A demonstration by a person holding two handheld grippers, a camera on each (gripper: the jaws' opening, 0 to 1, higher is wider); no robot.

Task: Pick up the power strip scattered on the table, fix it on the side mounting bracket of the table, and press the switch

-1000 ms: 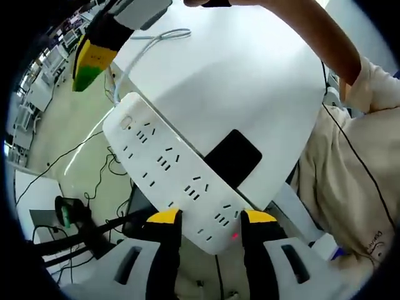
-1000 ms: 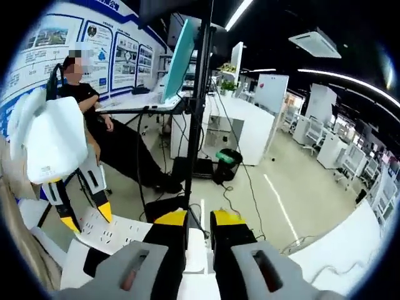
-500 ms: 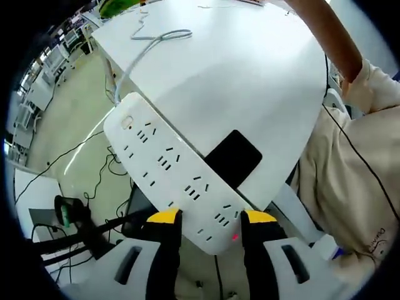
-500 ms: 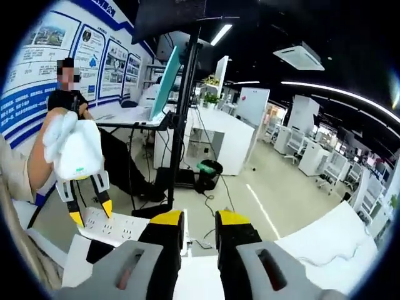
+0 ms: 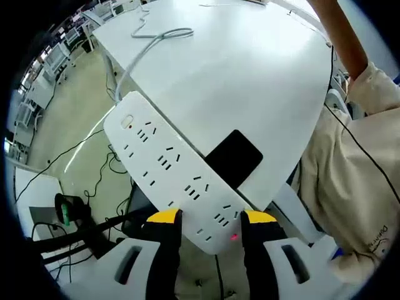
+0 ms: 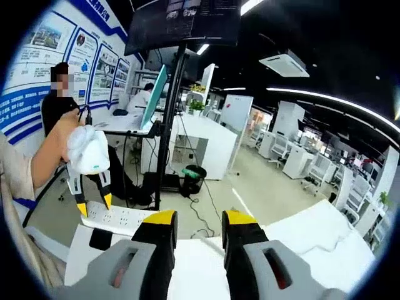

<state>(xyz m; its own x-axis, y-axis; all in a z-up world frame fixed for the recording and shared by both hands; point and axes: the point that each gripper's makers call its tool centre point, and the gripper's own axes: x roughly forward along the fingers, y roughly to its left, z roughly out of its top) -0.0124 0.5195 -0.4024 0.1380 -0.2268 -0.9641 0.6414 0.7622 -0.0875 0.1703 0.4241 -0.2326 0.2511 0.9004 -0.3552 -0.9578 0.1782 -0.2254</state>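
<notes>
Left gripper view: the left gripper (image 5: 211, 219) clamps the near end of the white power strip (image 5: 172, 169), its yellow jaws on either side by the small red light. The strip lies along the table (image 5: 244, 69) edge over a black bracket (image 5: 234, 156). If the jaws let go before it seats, it could tip off the edge. Right gripper (image 6: 195, 219) stands slightly parted, empty, above the tabletop.

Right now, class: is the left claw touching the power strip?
Touching. In the left gripper view the left claw has both yellow tips against the power strip's long edges.
</notes>
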